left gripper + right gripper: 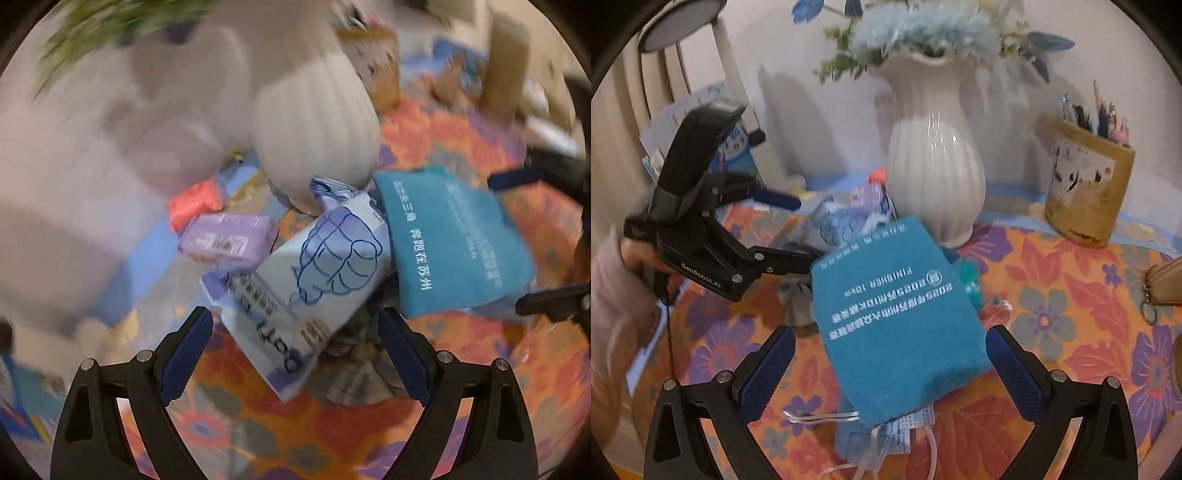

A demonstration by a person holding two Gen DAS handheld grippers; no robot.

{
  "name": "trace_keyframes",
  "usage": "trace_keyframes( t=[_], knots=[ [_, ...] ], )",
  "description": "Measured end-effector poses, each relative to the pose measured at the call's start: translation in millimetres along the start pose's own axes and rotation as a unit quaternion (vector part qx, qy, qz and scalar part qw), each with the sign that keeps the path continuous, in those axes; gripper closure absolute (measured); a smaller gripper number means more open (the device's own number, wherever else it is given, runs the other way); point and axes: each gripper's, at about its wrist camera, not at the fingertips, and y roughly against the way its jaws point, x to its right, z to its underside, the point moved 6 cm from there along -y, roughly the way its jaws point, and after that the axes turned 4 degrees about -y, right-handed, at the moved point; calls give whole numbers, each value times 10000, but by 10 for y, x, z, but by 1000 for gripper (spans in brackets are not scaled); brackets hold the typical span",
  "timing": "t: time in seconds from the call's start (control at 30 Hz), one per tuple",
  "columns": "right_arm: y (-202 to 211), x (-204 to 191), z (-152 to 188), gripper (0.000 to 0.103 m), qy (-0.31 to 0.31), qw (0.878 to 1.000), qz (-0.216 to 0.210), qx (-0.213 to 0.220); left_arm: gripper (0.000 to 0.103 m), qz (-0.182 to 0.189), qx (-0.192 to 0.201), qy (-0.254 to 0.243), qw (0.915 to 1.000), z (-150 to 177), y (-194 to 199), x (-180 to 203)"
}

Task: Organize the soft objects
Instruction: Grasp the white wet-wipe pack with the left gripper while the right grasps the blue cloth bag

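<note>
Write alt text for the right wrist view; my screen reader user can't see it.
An open right gripper hovers over a teal printed fabric pouch on a floral orange tablecloth. Behind stand a white ribbed ceramic vase and, at left, the open left gripper.

Left gripper (295,354): jaws spread wide, nothing between the blue pads (186,354), tilted steeply down over the table's flowered cloth. In the right wrist view it enters from the left edge, held by a hand (639,258) in a pale sleeve (613,314), fingers (779,199) pointing toward the middle of the table.

Right gripper (890,365): jaws spread wide, pads touching nothing, angled down toward the near part of the table.
</note>
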Motion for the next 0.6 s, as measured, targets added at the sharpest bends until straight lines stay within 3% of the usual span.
trace_keyframes(
  t=[0.17,0.43,0.5,0.6],
  knots=[
    [-173,134,40,0,-108,9998,105,-142,12,-123,-62,-887,9960,-153,-124,171],
    [-322,236,96,1,-290,9992,-143,-244,9,33,44,-828,9966,-226,-231,153],
    [-285,275,91,8,-442,9982,-384,-144,10,6,145,-758,9970,-204,-210,139],
    [-229,327,100,29,-655,9967,-475,-63,14,107,339,-554,9978,-159,-171,131]
  ],
)
